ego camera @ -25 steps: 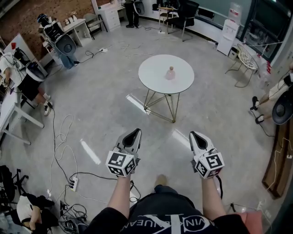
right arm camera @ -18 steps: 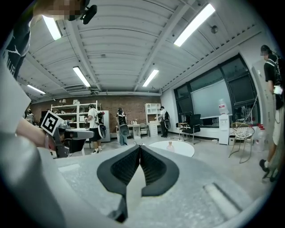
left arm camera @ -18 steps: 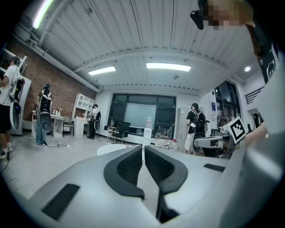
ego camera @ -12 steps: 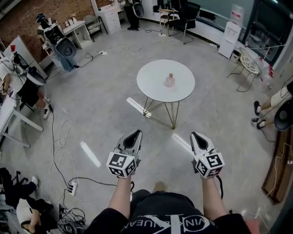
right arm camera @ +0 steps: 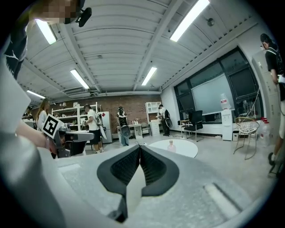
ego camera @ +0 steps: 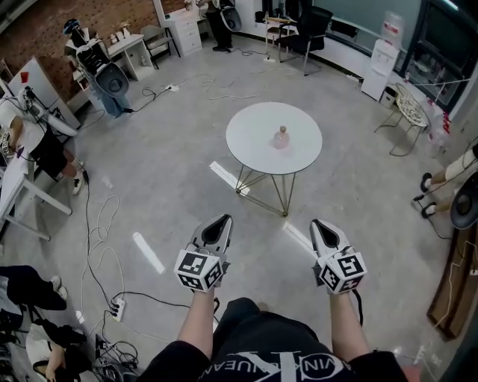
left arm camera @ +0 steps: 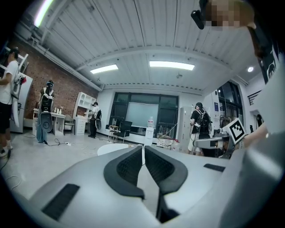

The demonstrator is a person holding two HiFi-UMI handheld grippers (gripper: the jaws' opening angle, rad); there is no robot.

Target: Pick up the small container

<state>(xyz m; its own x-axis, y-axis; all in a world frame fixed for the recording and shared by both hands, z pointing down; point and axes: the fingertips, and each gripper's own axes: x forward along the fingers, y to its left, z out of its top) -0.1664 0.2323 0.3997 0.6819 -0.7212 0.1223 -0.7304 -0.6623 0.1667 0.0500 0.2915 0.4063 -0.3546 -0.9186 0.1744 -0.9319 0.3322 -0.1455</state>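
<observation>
A small pinkish container stands upright near the middle of a round white table some way ahead of me. It also shows in the right gripper view as a small container on the tabletop. My left gripper and right gripper are held side by side, well short of the table, both pointing toward it. Both are shut with nothing between the jaws. In the left gripper view the left gripper hides the container; only the table edge shows.
Cables and a power strip lie on the concrete floor at the left. Desks and people stand along the left wall, chairs at the back. A wire chair and a person's legs are at the right.
The table and container have come slightly nearer and shifted a little right in the head view as I move forward. Both grippers keep the same pose and stay shut.
</observation>
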